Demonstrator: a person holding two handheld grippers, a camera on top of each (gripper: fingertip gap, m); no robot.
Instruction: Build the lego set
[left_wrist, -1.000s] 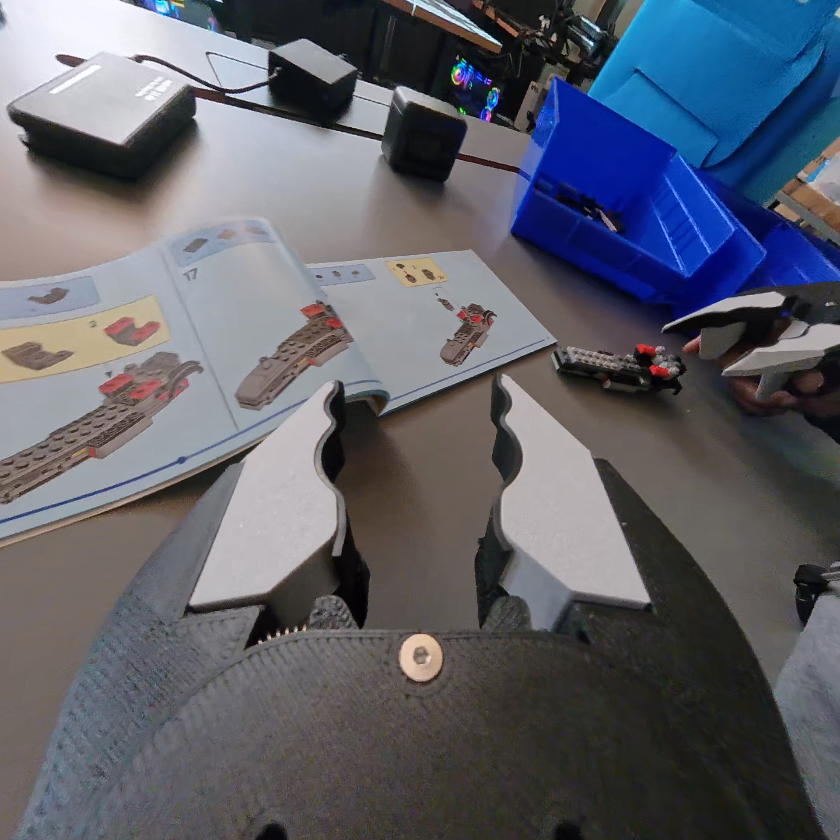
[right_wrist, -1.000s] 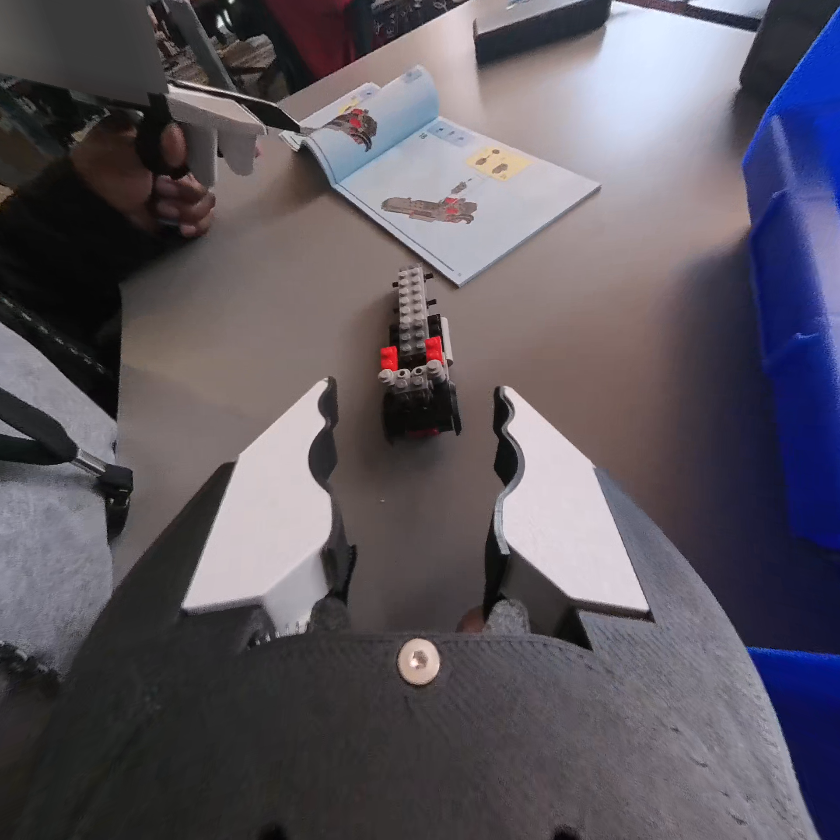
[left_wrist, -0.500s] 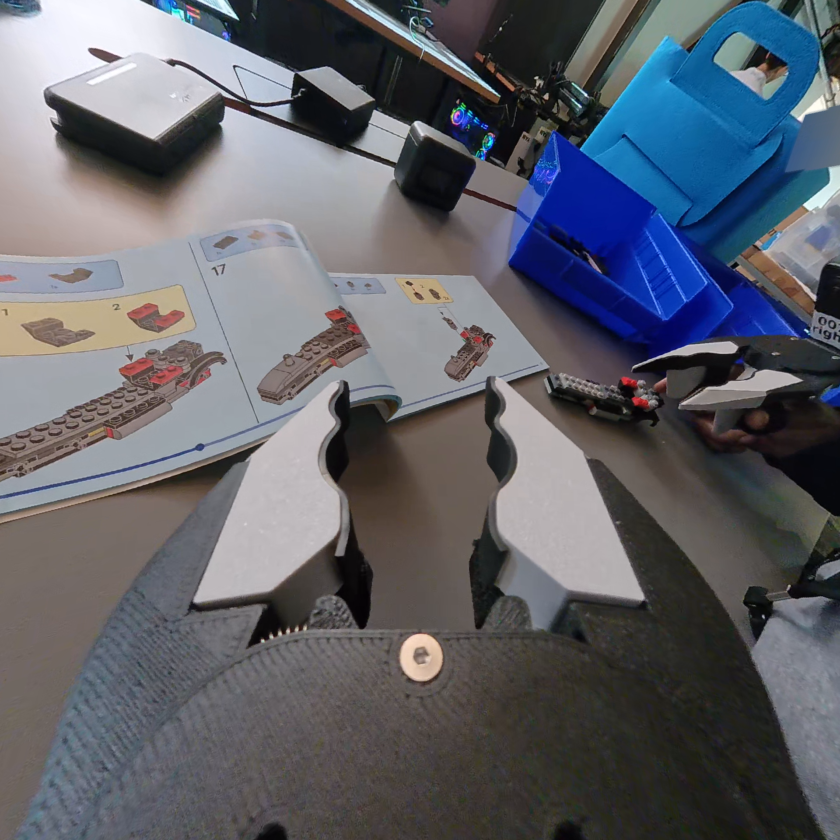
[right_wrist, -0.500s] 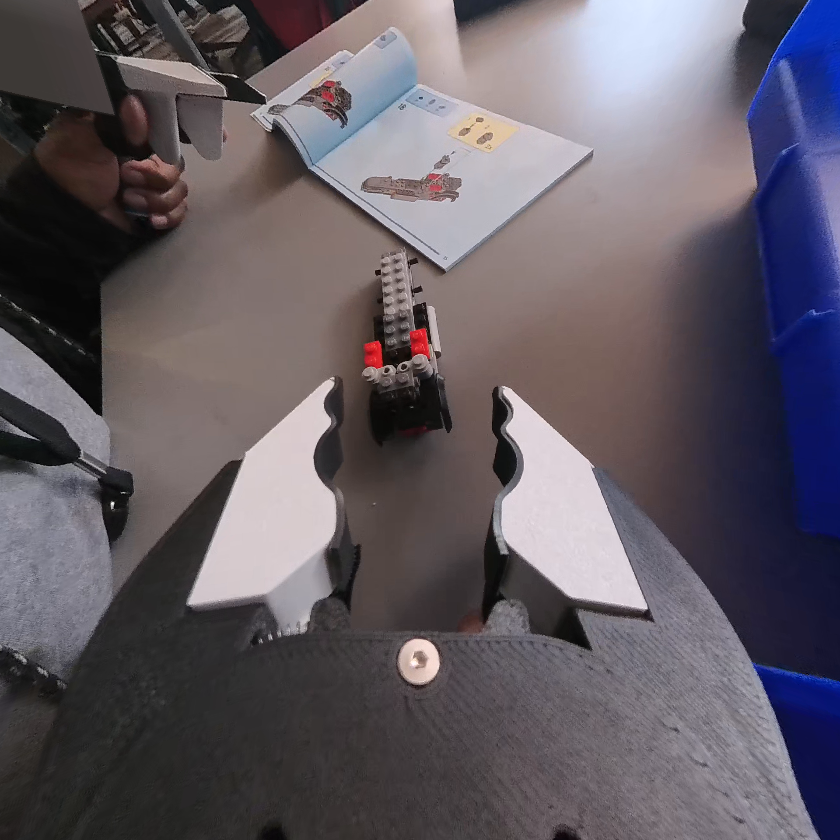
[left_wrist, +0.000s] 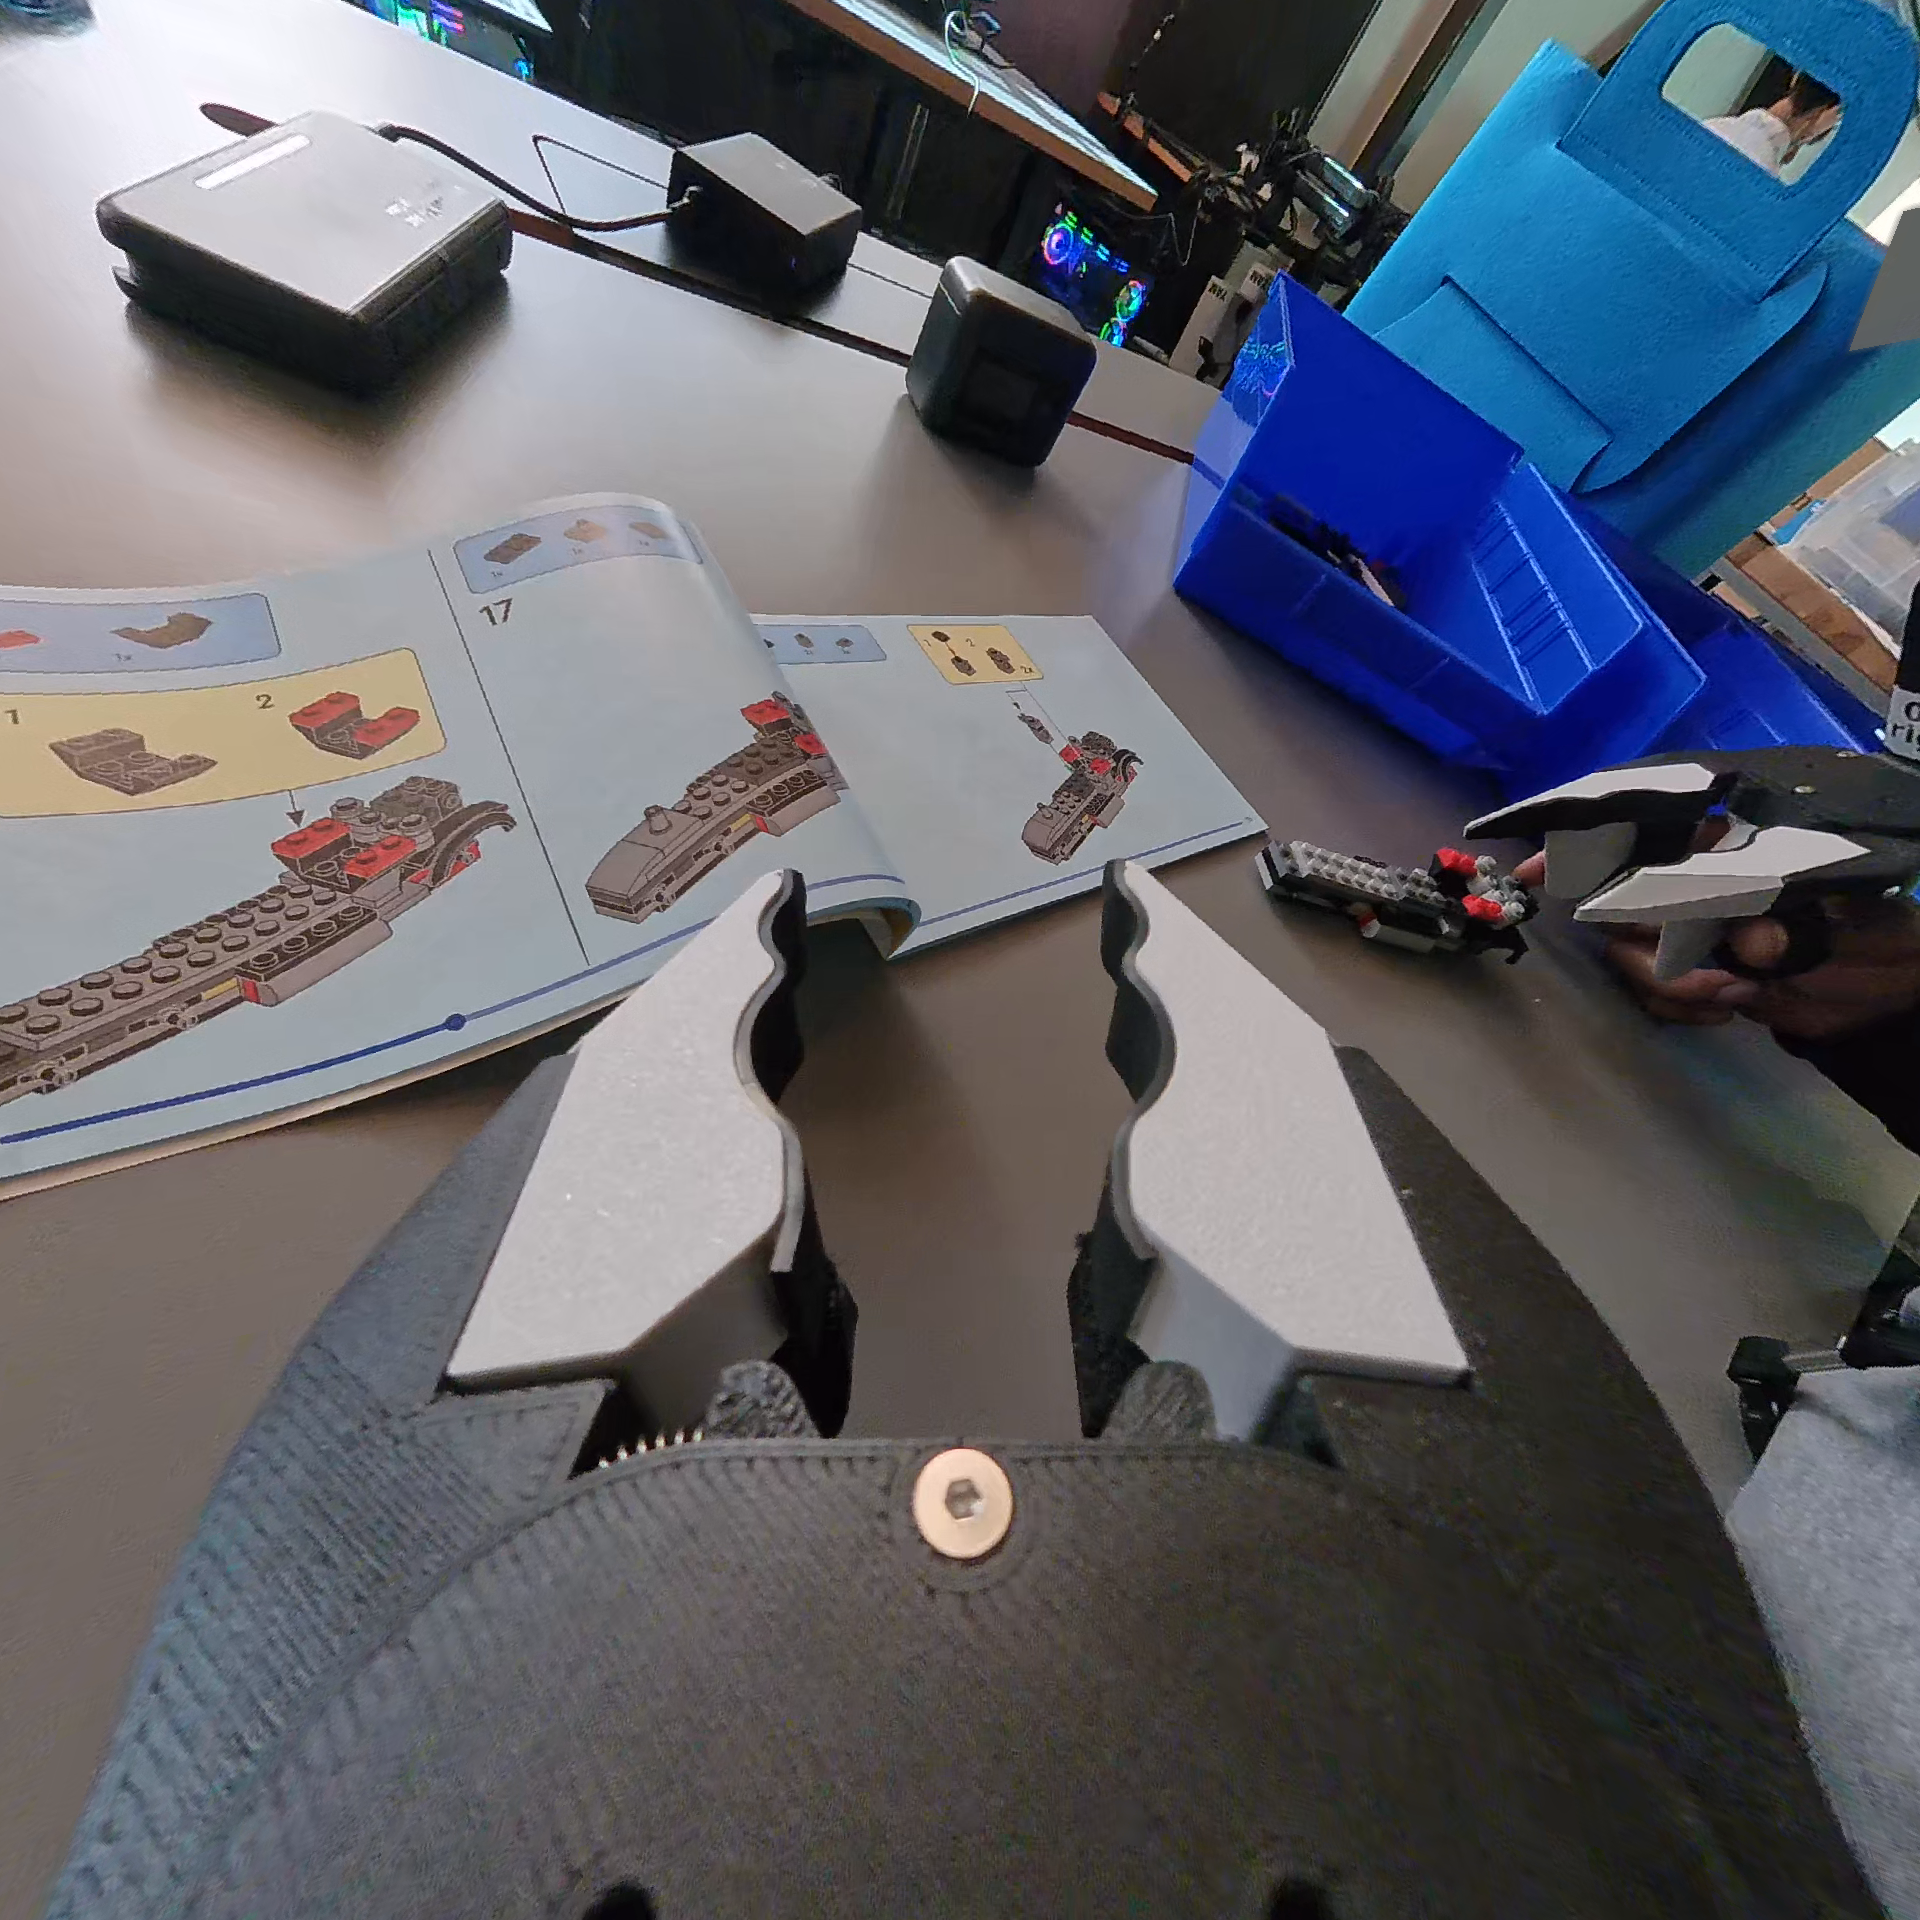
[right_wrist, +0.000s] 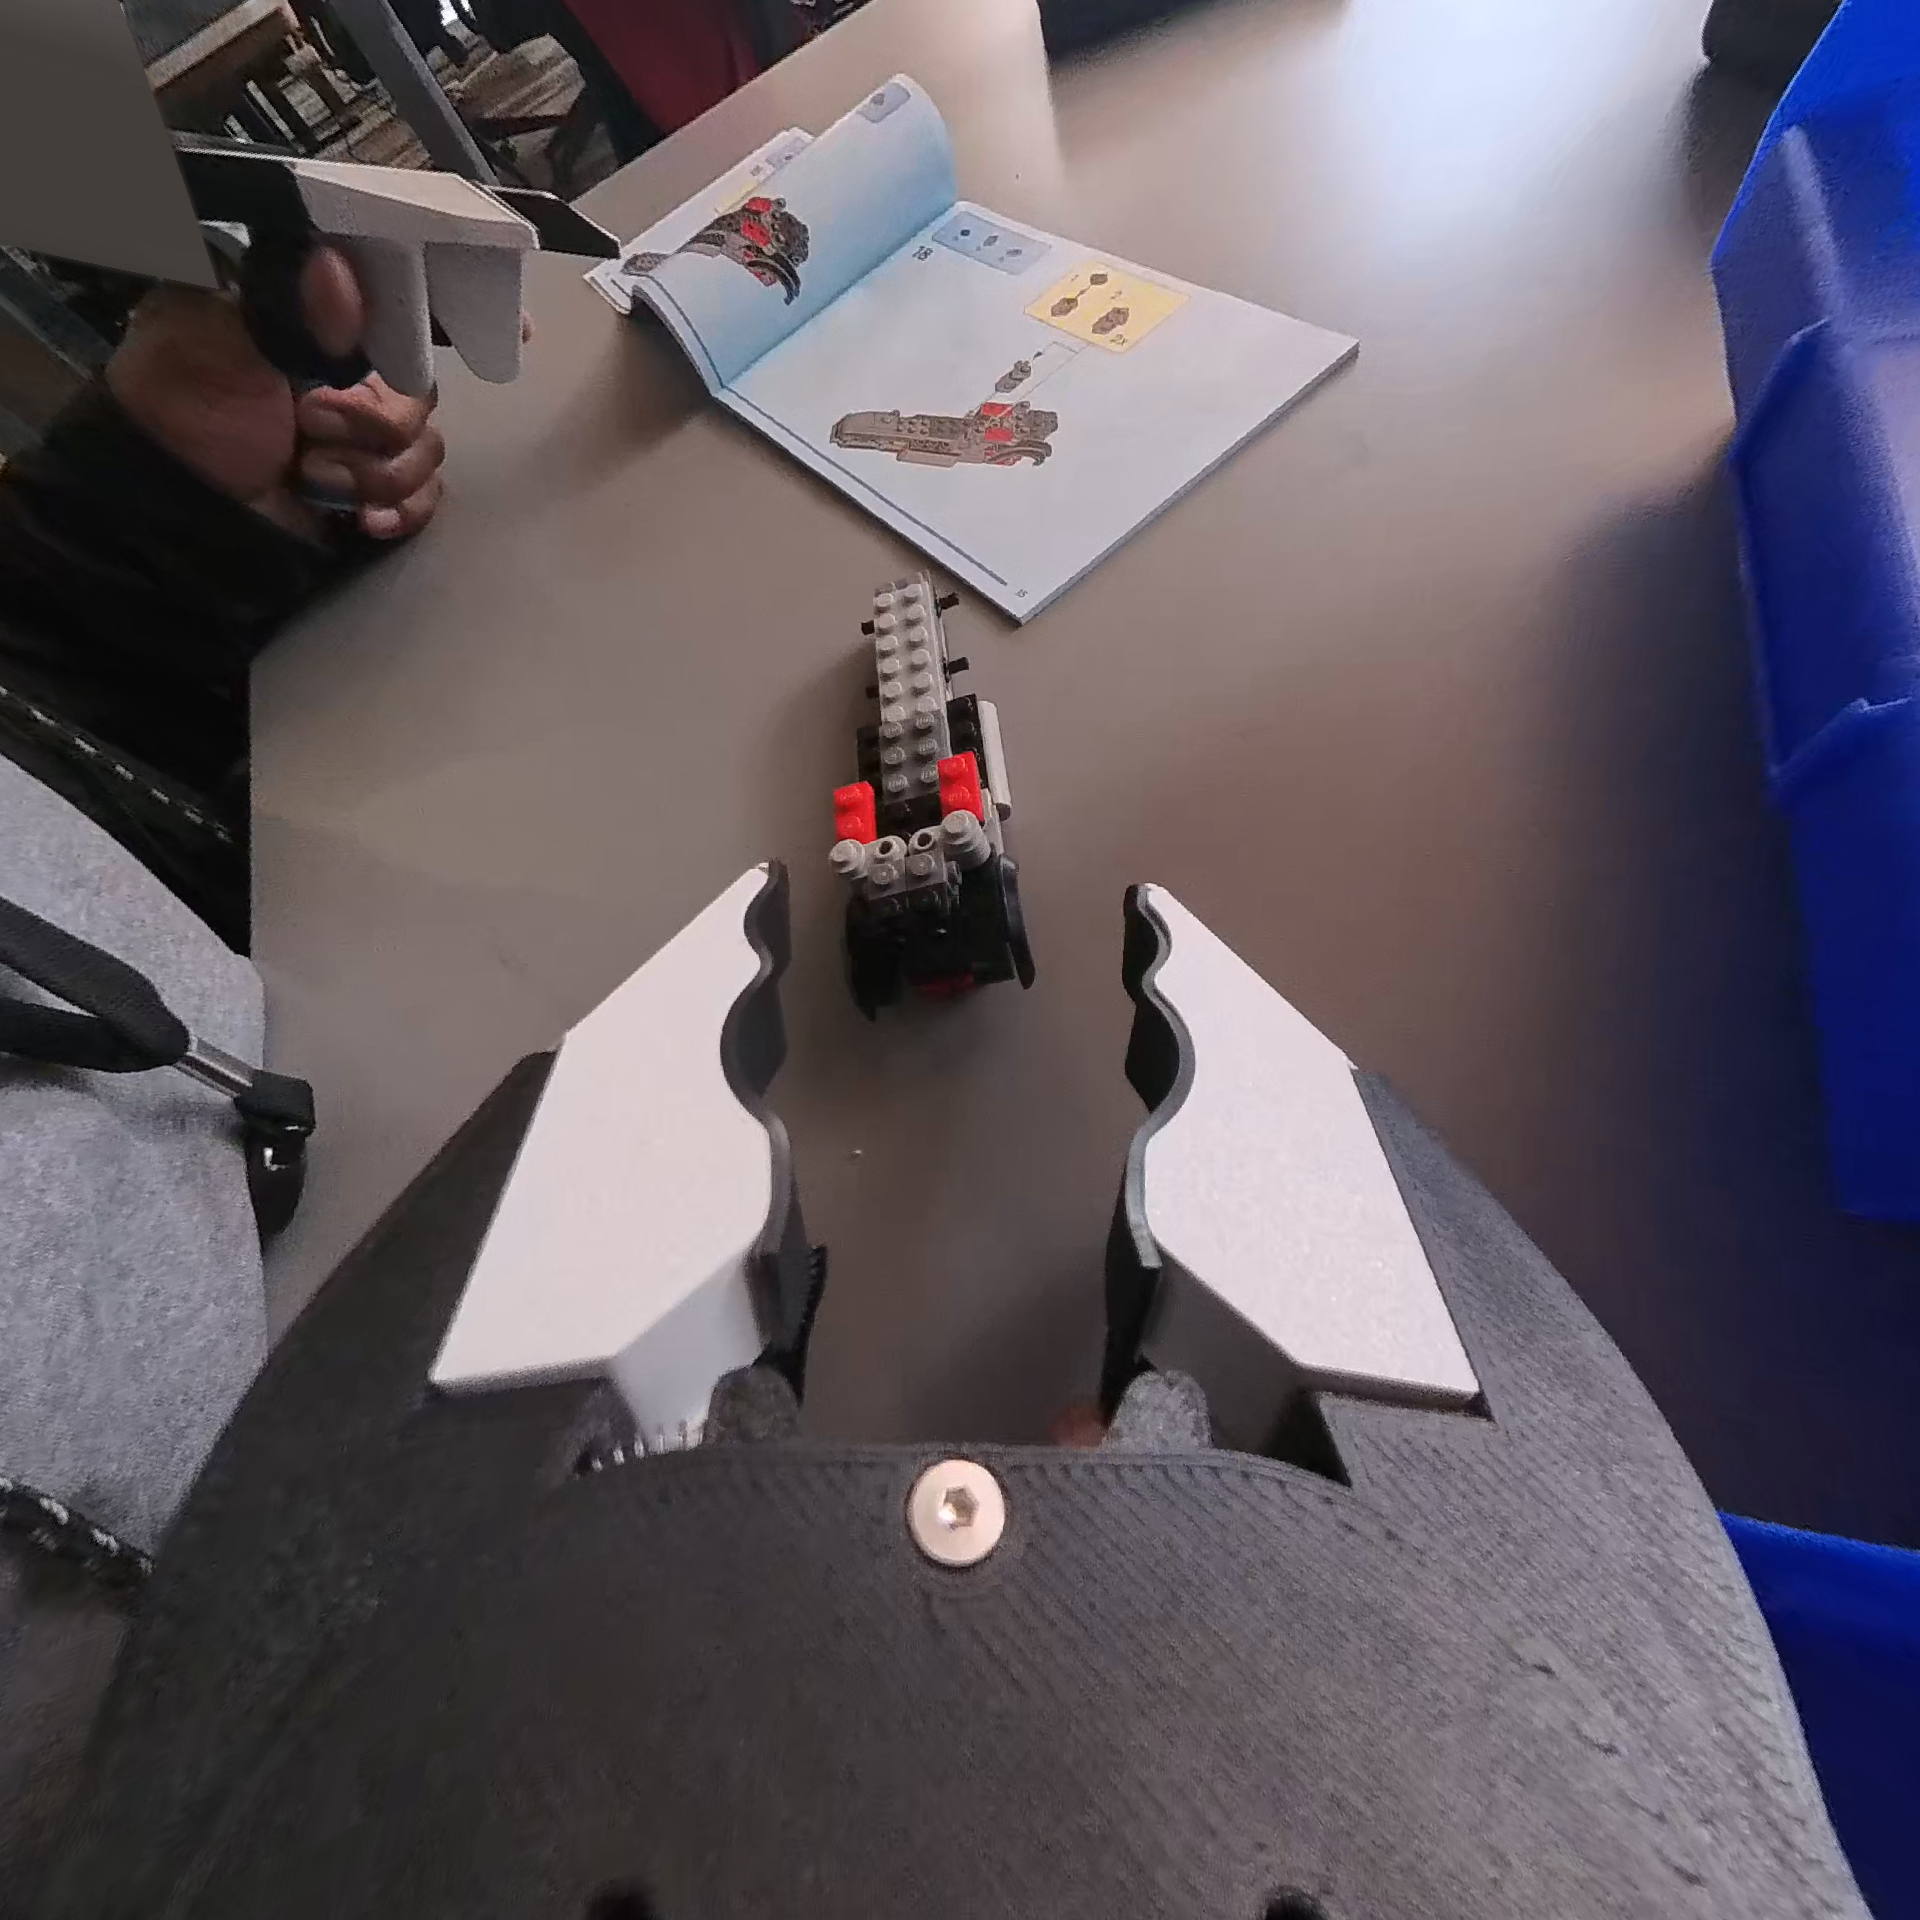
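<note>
A partly built lego model (right_wrist: 930, 810), grey, black and red, lies on the dark table. My right gripper (right_wrist: 954, 896) is open and empty, its tips on either side of the model's near end without touching it. The model (left_wrist: 1392, 896) also shows at the right of the left wrist view, with the right gripper (left_wrist: 1548, 862) just beside it. My left gripper (left_wrist: 951, 883) is open and empty, held above the table at the near edge of the open instruction booklet (left_wrist: 520, 790). The booklet (right_wrist: 997, 343) lies beyond the model in the right wrist view.
Blue parts bins (left_wrist: 1455, 603) stand at the right, with a blue felt bag (left_wrist: 1662, 270) behind. They show as a blue wall (right_wrist: 1829, 520) in the right wrist view. A flat black box (left_wrist: 301, 239) and two small black boxes (left_wrist: 997, 358) sit at the back. The grippers' ends are close to 30 cm from one another.
My right gripper has moved forward, so the model's near end now lies between its tips. My left gripper has tilted up and turned slightly, staying open.
</note>
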